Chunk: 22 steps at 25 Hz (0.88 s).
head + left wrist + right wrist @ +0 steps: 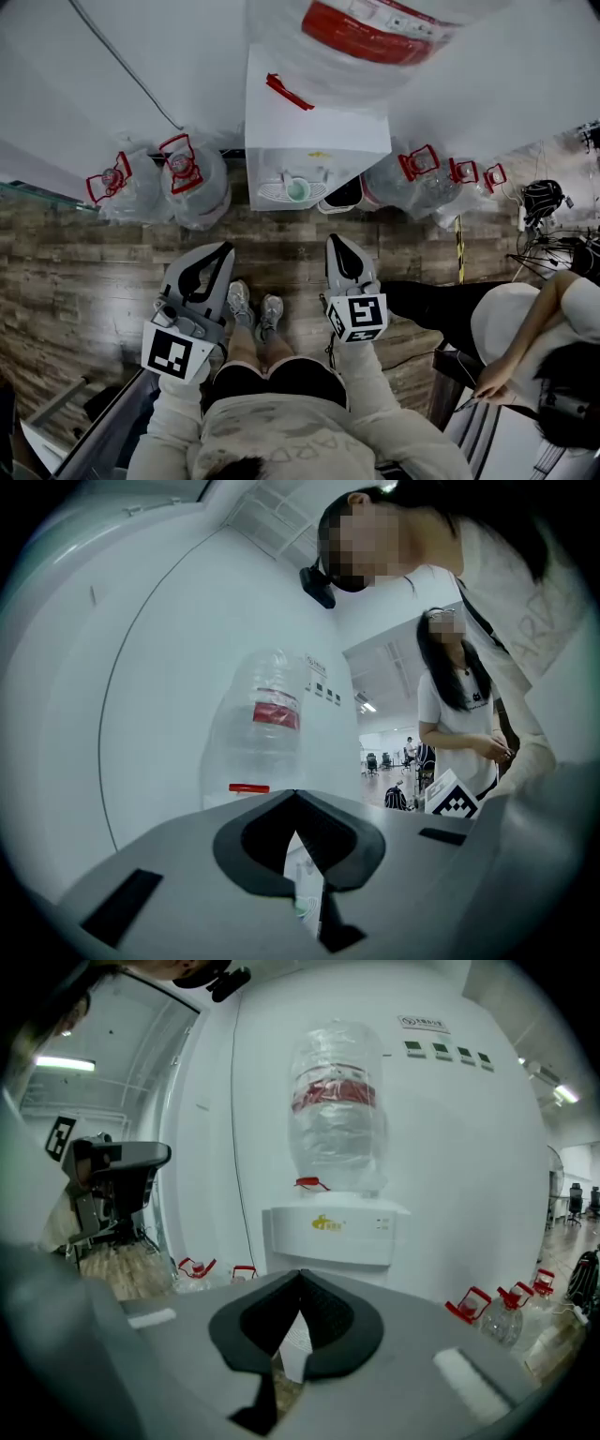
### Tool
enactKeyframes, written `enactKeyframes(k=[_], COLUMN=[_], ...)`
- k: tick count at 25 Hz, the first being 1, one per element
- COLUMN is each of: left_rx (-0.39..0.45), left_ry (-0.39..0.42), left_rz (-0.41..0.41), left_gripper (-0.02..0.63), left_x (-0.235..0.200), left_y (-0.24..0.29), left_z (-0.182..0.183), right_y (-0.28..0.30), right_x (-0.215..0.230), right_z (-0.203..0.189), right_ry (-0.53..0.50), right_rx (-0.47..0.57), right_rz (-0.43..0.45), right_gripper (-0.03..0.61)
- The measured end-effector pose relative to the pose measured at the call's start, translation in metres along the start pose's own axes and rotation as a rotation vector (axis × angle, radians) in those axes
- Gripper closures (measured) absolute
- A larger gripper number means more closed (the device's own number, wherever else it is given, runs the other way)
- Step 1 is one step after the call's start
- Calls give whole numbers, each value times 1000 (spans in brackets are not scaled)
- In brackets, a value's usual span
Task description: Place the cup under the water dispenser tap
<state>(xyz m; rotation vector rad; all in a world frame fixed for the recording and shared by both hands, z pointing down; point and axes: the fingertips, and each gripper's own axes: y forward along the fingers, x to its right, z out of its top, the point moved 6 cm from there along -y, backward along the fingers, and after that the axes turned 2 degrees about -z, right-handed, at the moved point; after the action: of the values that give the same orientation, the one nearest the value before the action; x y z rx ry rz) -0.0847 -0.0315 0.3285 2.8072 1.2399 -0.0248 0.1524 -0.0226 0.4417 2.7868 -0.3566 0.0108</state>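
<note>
The cup [298, 190] sits on the tray [270, 193] at the front of the dispenser [314, 131]. That looks like the spot where the water comes out, so the job seems done.

The left gripper [225, 249] has its jaws pressed together and holds nothing. The right gripper [337, 242] is the same, jaws together and empty. Both are held well away from the cup, above the person's feet.

The cup is small, round and pale green. I think it is light, maybe plastic, with a thin wall. It could tip over with a little bump, and it could squash if pinched too hard. A good place to hold it would be its side, about the middle, with a soft squeeze.

The dispenser is a white box, hard and smooth. The tray has a round grid of little slots. A big bottle [337, 1101] stands upside down on top, clear and shiny with a red band. More clear bottles [192, 178] with red handles lie on the floor [75, 253], which looks like brown wood planks.
</note>
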Motion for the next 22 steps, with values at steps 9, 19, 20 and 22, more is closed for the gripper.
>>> enactKeyframes(k=[9,19,20,22], left_rx=[27,59,64,70], left_ry=[12,43,43,42], left_rz=[-3,-9,-10,-11], left_gripper=[609,609,609,609], left_x=[10,23,25,29], left_y=[-13,-28,-29,-31], left_z=[31,65,67,72], right_y=[-43,-84,-87,-95], right_x=[-13,-23,-24,-24], right_z=[49,94,98,107], right_ry=[-38,-47,-52,-68], right_rx=[62,142,151,165], right_rz=[7,9,9,10], right_gripper=[569,569,569,569])
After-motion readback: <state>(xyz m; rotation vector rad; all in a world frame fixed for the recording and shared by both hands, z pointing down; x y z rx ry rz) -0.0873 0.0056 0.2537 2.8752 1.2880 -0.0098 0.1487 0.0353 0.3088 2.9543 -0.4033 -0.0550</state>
